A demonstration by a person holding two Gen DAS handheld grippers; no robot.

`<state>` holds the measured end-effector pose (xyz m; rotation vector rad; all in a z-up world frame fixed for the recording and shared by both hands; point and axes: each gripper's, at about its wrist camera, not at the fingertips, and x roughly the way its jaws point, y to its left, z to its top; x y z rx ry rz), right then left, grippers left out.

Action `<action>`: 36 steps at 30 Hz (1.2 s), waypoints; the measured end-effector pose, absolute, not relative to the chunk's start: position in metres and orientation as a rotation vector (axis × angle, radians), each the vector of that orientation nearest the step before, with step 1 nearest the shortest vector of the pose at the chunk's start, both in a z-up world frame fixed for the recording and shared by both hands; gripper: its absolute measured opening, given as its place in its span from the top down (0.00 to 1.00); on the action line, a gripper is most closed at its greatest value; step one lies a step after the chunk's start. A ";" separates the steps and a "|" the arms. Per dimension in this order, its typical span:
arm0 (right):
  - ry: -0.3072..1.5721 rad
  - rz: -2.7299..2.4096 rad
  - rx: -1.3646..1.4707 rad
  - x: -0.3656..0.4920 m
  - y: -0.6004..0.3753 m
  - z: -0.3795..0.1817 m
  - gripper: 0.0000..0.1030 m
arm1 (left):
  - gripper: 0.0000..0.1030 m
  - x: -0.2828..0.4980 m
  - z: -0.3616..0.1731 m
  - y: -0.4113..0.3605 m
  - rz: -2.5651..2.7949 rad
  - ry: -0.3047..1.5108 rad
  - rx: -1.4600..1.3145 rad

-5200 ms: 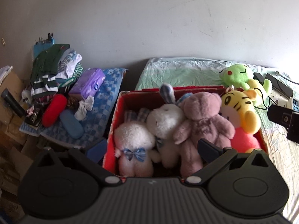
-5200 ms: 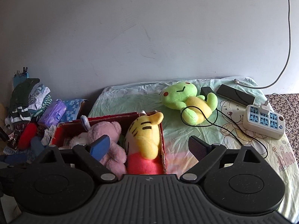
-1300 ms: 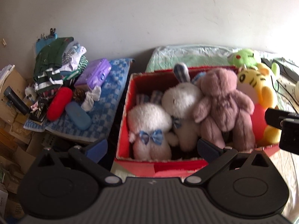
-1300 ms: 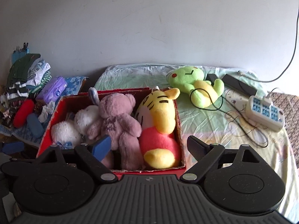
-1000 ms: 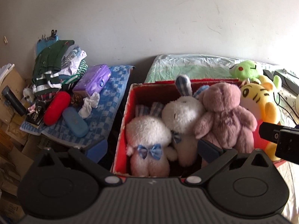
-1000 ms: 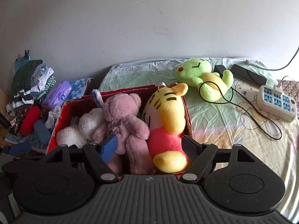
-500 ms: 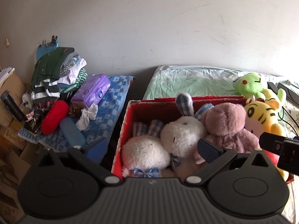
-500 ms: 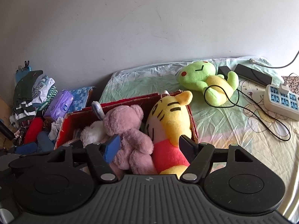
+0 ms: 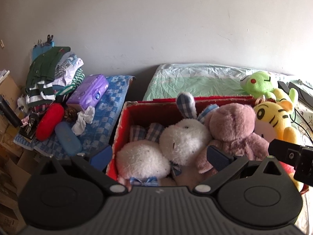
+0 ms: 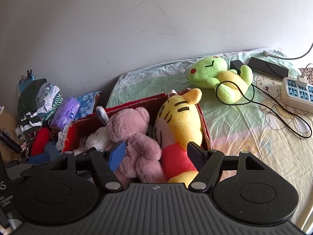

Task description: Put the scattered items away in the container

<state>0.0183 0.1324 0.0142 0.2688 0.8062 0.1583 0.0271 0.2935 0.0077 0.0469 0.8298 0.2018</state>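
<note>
A red box (image 9: 160,108) (image 10: 129,105) on the bed holds two white bunnies (image 9: 183,139), a pink bear (image 9: 234,127) (image 10: 135,133) and a yellow tiger (image 9: 273,119) (image 10: 180,121). A green frog plush (image 10: 219,74) (image 9: 260,84) lies on the sheet beyond the box. My left gripper (image 9: 159,156) is open and empty just above the bunnies at the box's near side. My right gripper (image 10: 156,156) is open and empty, with the bear and the tiger showing between its fingers.
A white power strip (image 10: 297,94), a black cable (image 10: 273,105) over the frog and a black device (image 10: 268,68) lie on the bed's right side. Left of the bed is a blue checked cloth (image 9: 109,113) with clothes (image 9: 49,74), a purple pack (image 9: 88,92), red and blue cases.
Both grippers have drawn back and tilted up, so the box sits lower in view. The right gripper's jaws stand a little narrower than five seconds ago. The toys have not moved.
</note>
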 end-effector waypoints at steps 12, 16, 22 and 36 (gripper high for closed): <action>0.775 0.188 0.269 0.017 0.135 0.009 0.40 | 0.01 0.027 -0.001 0.294 0.181 0.867 0.028; 0.777 0.188 0.243 0.017 0.139 0.009 0.40 | 0.01 0.027 -0.003 0.297 0.176 0.889 0.009; 0.791 0.202 0.235 0.018 0.144 0.006 0.40 | 0.01 0.026 -0.006 0.304 0.200 0.907 -0.007; 0.767 0.194 0.207 0.018 0.145 0.006 0.40 | 0.01 0.023 -0.004 0.308 0.216 0.894 0.002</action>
